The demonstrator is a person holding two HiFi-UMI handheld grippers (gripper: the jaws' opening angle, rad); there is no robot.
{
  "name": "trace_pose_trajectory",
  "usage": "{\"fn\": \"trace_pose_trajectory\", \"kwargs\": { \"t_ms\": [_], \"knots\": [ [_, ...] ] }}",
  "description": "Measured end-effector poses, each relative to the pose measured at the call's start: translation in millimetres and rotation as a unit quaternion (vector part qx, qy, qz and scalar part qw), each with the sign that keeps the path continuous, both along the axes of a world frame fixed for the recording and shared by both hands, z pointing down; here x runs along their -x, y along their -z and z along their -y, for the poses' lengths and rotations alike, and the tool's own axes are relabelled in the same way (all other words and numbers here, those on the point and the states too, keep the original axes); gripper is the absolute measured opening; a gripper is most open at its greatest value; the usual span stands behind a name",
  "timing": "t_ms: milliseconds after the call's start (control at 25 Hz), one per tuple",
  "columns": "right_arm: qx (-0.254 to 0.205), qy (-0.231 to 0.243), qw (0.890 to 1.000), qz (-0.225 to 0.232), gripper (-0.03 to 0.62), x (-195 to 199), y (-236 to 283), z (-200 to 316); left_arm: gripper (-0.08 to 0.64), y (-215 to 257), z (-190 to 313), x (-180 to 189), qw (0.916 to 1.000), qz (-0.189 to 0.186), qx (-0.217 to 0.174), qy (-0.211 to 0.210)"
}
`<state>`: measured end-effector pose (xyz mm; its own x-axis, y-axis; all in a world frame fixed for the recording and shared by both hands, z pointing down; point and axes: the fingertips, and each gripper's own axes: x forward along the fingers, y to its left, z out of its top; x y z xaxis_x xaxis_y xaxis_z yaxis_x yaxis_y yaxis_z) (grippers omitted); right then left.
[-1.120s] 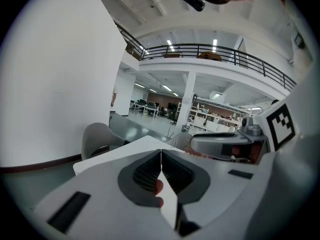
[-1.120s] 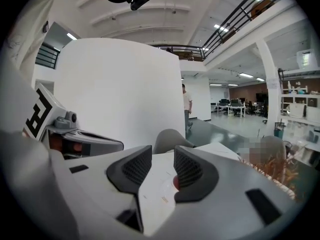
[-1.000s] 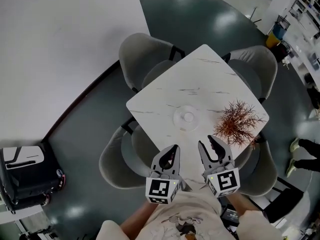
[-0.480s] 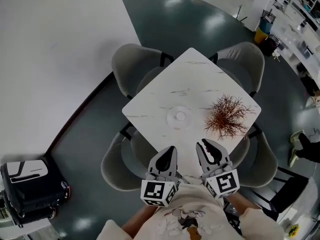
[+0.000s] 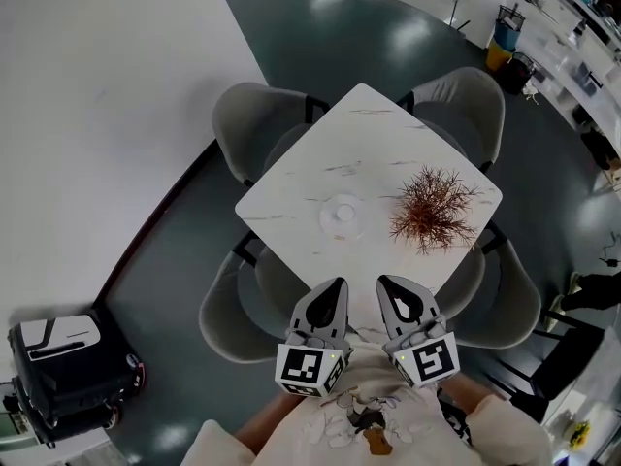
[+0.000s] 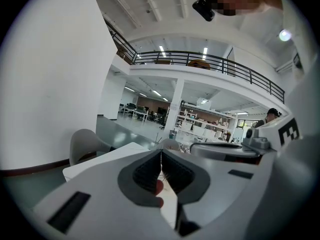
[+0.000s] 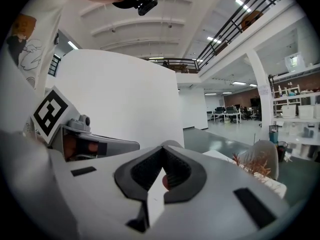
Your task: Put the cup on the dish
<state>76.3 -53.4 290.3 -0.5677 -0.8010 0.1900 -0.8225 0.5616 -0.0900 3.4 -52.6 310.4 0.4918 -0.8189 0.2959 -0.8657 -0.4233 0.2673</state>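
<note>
On the white marble table (image 5: 388, 134) lies a clear round dish (image 5: 343, 215) with a small clear cup standing at its middle; the glass is faint in the head view. Both grippers hang over the table's near corner, close to the person's chest and well short of the dish. My left gripper (image 5: 338, 284) (image 6: 161, 153) is shut with nothing between its jaws. My right gripper (image 5: 384, 282) (image 7: 162, 150) is shut too, its pads meeting on nothing. Neither gripper view shows the dish or cup.
A red-brown dried plant (image 5: 432, 209) (image 7: 255, 165) stands right of the dish. Several grey chairs ring the table, one (image 5: 247, 115) at the far left, one (image 5: 225, 309) at the near left. A black case (image 5: 68, 357) sits on the floor at lower left.
The right gripper's jaws have closed from partly open to shut. The head view has drifted, so the table and dish now sit a little higher and further left. Both grippers stay near the chest.
</note>
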Motion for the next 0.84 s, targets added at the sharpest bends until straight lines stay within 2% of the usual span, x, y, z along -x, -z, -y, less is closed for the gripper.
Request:
{"fn": "trace_pose_trajectory", "kwargs": {
  "t_ms": [360,840],
  "knots": [
    [0.001,-0.003,1.000,0.000,0.005,-4,-1,1,0.005,3,-1,-5,1.0000,0.003,-0.003,-0.004],
    [0.018,0.022,1.000,-0.002,0.005,9,-7,8,0.005,1,11,-1,1.0000,0.004,0.001,-0.007]
  ]
}}
